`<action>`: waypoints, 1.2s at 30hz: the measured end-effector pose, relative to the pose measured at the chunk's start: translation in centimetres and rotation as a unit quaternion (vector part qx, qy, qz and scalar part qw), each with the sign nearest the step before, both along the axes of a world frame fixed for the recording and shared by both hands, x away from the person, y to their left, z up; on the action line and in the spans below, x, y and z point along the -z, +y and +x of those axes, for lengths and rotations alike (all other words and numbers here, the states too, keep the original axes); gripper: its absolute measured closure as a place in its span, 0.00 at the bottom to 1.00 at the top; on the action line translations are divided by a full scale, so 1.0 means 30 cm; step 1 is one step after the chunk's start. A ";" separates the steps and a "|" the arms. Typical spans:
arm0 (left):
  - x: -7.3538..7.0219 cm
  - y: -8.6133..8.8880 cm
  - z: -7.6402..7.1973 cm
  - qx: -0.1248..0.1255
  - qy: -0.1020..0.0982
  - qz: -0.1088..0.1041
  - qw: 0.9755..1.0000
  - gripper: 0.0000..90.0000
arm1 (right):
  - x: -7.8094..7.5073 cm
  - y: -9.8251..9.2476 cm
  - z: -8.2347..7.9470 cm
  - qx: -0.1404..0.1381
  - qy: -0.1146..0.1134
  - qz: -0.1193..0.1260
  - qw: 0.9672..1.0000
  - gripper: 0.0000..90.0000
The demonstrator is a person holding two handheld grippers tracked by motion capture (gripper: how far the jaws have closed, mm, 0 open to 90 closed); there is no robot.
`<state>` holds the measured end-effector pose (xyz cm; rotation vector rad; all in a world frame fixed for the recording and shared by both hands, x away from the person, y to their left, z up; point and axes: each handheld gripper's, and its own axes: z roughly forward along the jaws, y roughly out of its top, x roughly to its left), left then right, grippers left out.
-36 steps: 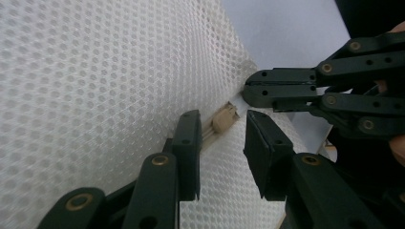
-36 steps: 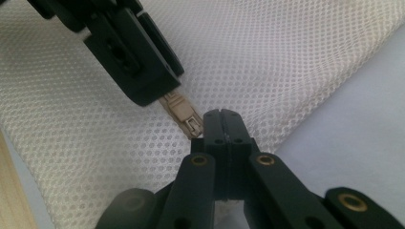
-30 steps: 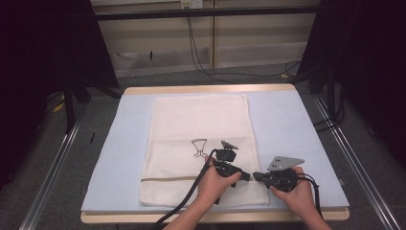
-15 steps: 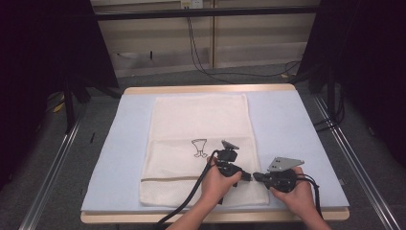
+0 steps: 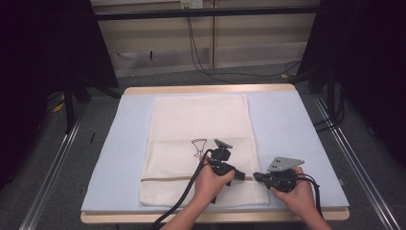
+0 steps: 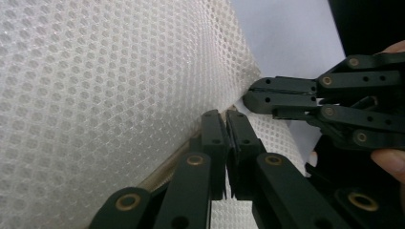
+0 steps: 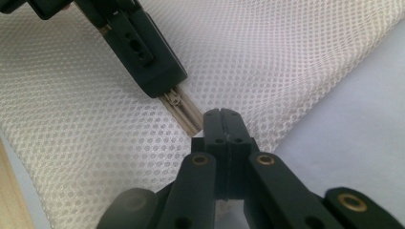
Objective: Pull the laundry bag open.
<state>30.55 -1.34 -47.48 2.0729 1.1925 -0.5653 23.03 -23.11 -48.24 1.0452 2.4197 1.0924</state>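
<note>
Centrally on the pale blue mat point(image 5: 287, 124) a white mesh laundry bag point(image 5: 201, 120) is laid flat, its long axis running away from the person; a small dark printed figure point(image 5: 198, 146) is seen at its middle, and a beige zipper point(image 5: 167, 179) is seen crossing it near the near edge. Both grippers are held at the bag's near right corner, tips turned toward each other and nearly touching. The left gripper point(image 5: 243, 177) is gripped by the left hand point(image 5: 210, 184) over the bag, with a black cable point(image 5: 184, 199) trailing back toward the table's near edge. The right gripper point(image 5: 257, 177) is gripped by the right hand point(image 5: 297, 194), a grey three-cornered plate point(image 5: 285, 164) seen on top of it. In the left gripper view the left gripper point(image 6: 226, 117) is seen with jaws pressed together at the zipper line, a sliver of beige tape showing beside them; what exactly is pinched cannot be told. The right gripper point(image 6: 255, 98) is seen just beyond, jaws closed at the bag's edge. In the right gripper view the right gripper point(image 7: 221, 114) is seen fully closed at the end of the zipper point(image 7: 184, 112), on the mesh point(image 7: 286, 57) by the bag's edge, while the left gripper point(image 7: 165, 83) is clamped on the zipper, teeth and tape emerging from its tip. A strip of wooden table edge point(image 7: 12, 200) is seen at lower left.
</note>
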 end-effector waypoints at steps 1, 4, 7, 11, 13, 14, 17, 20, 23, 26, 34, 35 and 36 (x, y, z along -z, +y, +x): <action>0.001 0.000 -0.001 -0.004 0.003 -0.005 1.000 0.97 | 0.000 0.000 0.000 0.000 0.000 0.000 1.000 1.00; -0.001 0.009 0.001 -0.001 0.006 -0.004 1.000 0.97 | 0.001 -0.002 0.001 0.002 0.000 0.003 1.000 1.00; -0.008 0.024 0.005 0.003 0.004 -0.001 1.000 0.97 | 0.001 -0.003 0.002 0.002 0.002 0.004 1.000 1.00; -0.017 0.059 0.010 0.000 0.007 -0.002 1.000 0.97 | 0.000 -0.003 0.003 0.002 0.004 0.004 1.000 1.00; -0.019 0.067 0.012 -0.001 0.005 0.002 1.000 0.97 | 0.000 -0.003 0.003 0.001 0.005 0.005 1.000 1.00; -0.019 0.072 0.011 -0.005 0.006 0.001 1.000 0.97 | 0.000 -0.002 0.003 0.003 0.004 0.003 1.000 1.00; -0.020 0.093 0.013 -0.012 0.011 -0.002 1.000 0.97 | 0.000 0.000 0.002 0.003 0.002 0.001 1.000 1.00; -0.018 0.108 0.016 -0.008 0.011 -0.003 1.000 0.97 | 0.000 0.000 0.002 0.004 0.002 0.002 1.000 1.00; -0.020 0.122 0.014 -0.015 0.017 -0.007 1.000 0.97 | 0.000 -0.003 0.002 0.003 0.003 0.004 1.000 1.00; -0.024 0.137 0.016 -0.015 0.009 0.002 1.000 0.97 | 0.000 -0.003 0.003 0.002 0.005 0.005 1.000 1.00; -0.029 0.177 0.019 -0.013 0.009 0.002 1.000 0.97 | 0.000 -0.003 0.002 0.006 0.005 0.005 1.000 1.00; -0.030 0.178 0.017 -0.018 0.011 0.000 1.000 0.97 | 0.000 -0.003 0.002 0.006 0.005 0.005 1.000 1.00; -0.029 0.190 0.020 -0.012 0.011 -0.002 1.000 0.97 | 0.000 -0.003 0.002 0.006 0.005 0.005 1.000 1.00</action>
